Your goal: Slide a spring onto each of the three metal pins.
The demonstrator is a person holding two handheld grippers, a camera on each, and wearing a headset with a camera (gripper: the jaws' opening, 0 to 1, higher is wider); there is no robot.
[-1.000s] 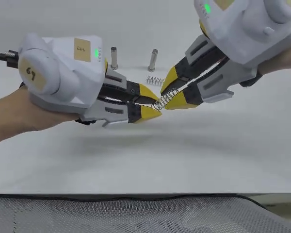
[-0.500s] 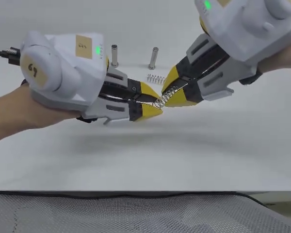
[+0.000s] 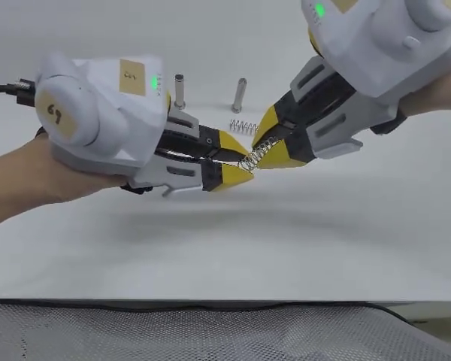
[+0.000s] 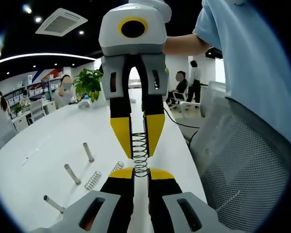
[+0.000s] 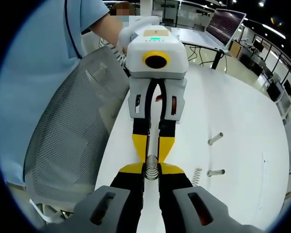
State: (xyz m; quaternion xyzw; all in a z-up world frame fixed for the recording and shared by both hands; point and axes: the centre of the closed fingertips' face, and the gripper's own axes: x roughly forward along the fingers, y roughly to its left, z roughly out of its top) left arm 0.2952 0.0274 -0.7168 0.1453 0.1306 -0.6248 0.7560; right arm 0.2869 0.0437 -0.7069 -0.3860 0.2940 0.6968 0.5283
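L hand-held gripper [image 4: 140, 171] & R hand-held gripper [image 5: 152, 168] — both nip spring [image 4: 140, 148].

Head view: L gripper [image 3: 244, 162] comes in from the left and R gripper [image 3: 259, 154] from upper right, tips nose to nose above the table [image 3: 323, 241], w/ the held spring [image 3: 254, 154] bridging them, one end between each pair of jaws. Behind the tips, further from the person, three pins stand in a row on the table, per the left gripper view: near pin [image 4: 54, 204], mid pin [image 4: 72, 174], far pin [image 4: 88, 152]. Btw. that row and the grippers lie the first loose spring [image 4: 92, 180], just beside the mid pin, and the second loose spring [image 4: 117, 167], closer to the jaws, prob. not touching each other.
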